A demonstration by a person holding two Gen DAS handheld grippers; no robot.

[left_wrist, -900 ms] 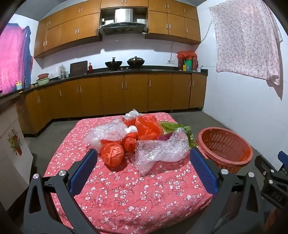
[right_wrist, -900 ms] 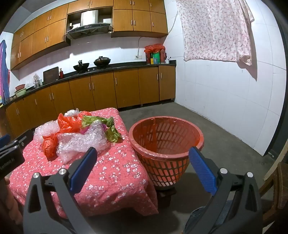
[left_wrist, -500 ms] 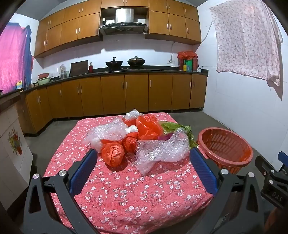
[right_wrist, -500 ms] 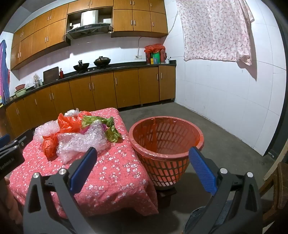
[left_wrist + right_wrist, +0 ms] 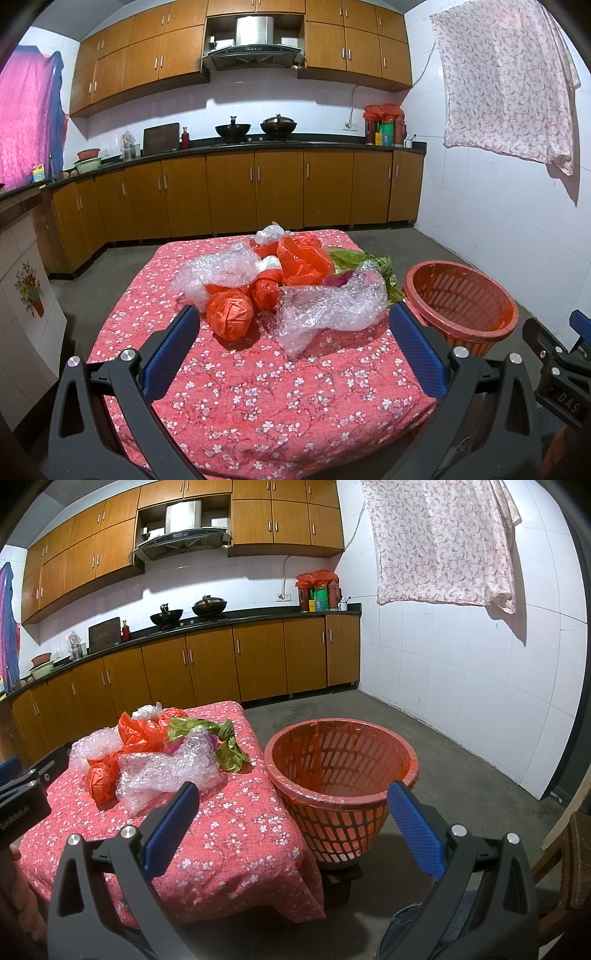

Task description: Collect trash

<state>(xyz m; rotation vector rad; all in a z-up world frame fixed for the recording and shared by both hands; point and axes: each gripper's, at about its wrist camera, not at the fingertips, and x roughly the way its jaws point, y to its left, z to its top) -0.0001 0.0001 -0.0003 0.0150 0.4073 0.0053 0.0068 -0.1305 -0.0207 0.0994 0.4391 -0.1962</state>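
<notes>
A pile of trash lies on a low table with a red flowered cloth (image 5: pixel 266 387): clear bubble wrap (image 5: pixel 328 310), a balled orange plastic bag (image 5: pixel 229 314), more orange bags (image 5: pixel 299 258) and green leafy scraps (image 5: pixel 384 269). The pile also shows in the right wrist view (image 5: pixel 162 760). An orange slotted basket (image 5: pixel 340 775) stands right of the table, lined with orange plastic. My left gripper (image 5: pixel 291 347) is open and empty, short of the pile. My right gripper (image 5: pixel 291 823) is open and empty in front of the basket.
Wooden kitchen cabinets (image 5: pixel 258 192) with a dark counter run along the back and left walls. A flowered cloth (image 5: pixel 443 542) hangs on the white tiled right wall. Bare concrete floor (image 5: pixel 461 746) lies beyond the basket. A wooden chair (image 5: pixel 580 860) stands at the far right.
</notes>
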